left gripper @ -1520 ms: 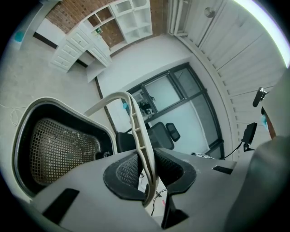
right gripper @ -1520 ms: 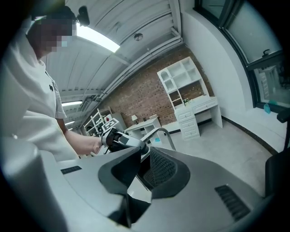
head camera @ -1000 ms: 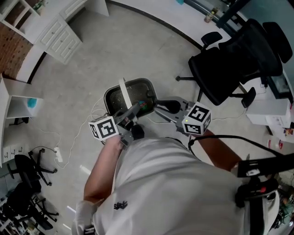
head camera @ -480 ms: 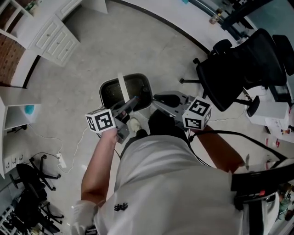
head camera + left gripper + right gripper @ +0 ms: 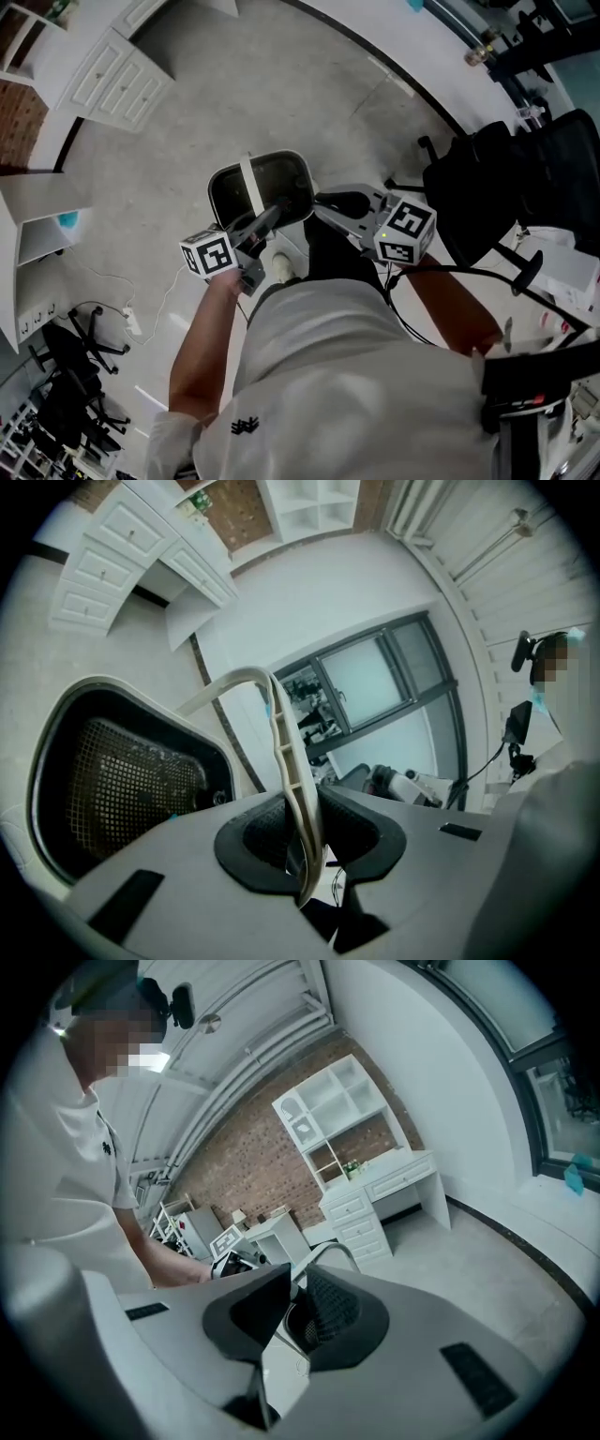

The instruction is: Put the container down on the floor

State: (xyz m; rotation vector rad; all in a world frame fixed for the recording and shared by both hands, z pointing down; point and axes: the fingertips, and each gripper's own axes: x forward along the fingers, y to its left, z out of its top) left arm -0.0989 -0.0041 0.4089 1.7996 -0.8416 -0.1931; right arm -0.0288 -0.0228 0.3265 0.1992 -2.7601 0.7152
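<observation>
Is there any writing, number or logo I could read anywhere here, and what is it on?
No words or numbers can be read.
Left cube and right cube: black-and-white square patterns only, no letters.
Dark emblem on the white shirt: too small to read.

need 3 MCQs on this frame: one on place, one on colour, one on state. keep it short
1. In the head view, the chair is on which side of the container?
A. left
B. right
C. under it

2. The container's inside is:
A. red
B. blue
C. black

3. The left gripper is:
A. shut on the handle
B. open and empty
C. shut on a cable

Key:
1 B: the chair sits toward the picture's right edge and the container near the middle.
2 C: the inside walls are black mesh.
3 A: the jaws pinch the cream handle between them.
</observation>
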